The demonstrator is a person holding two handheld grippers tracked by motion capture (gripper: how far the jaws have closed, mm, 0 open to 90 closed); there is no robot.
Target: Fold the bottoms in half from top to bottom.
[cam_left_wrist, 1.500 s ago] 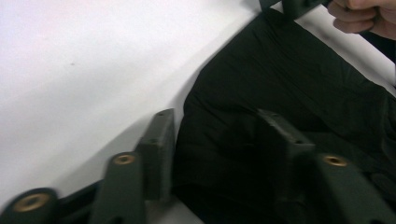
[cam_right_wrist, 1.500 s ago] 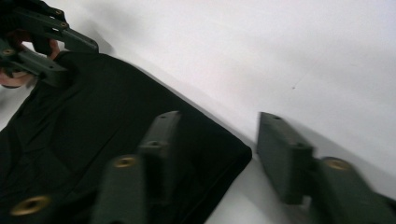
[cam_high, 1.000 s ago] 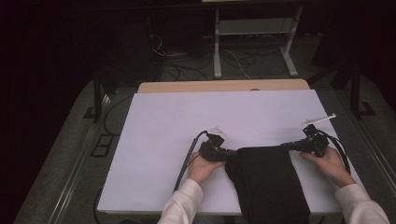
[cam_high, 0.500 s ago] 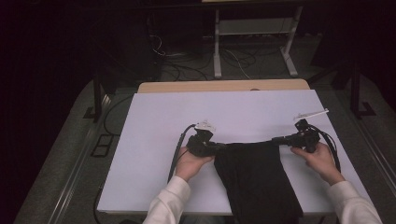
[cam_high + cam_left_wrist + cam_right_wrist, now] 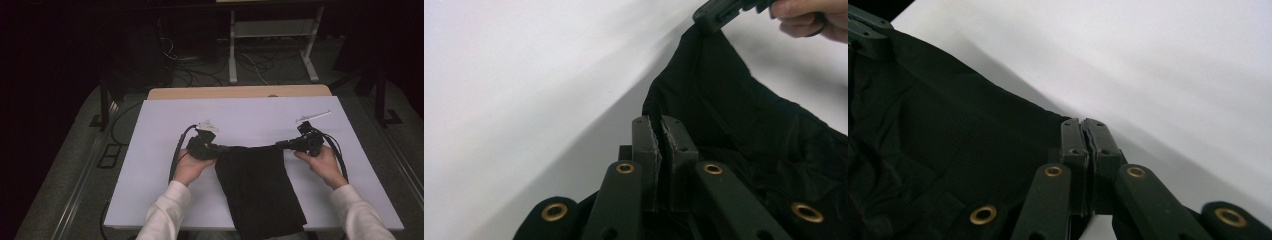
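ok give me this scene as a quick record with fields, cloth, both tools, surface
cloth: black cloth, far edge lifted and stretched between the tools, near end hanging past the table's front edge
left tool: left tool shut on the cloth's far left corner
right tool: right tool shut on the cloth's far right corner
surface: white table
other item: small white stick-like thing near the far right, too small to identify

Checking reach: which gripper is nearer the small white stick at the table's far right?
Right. The right gripper holds the black cloth just below the stick; the left gripper grips the cloth's opposite corner, farther left.
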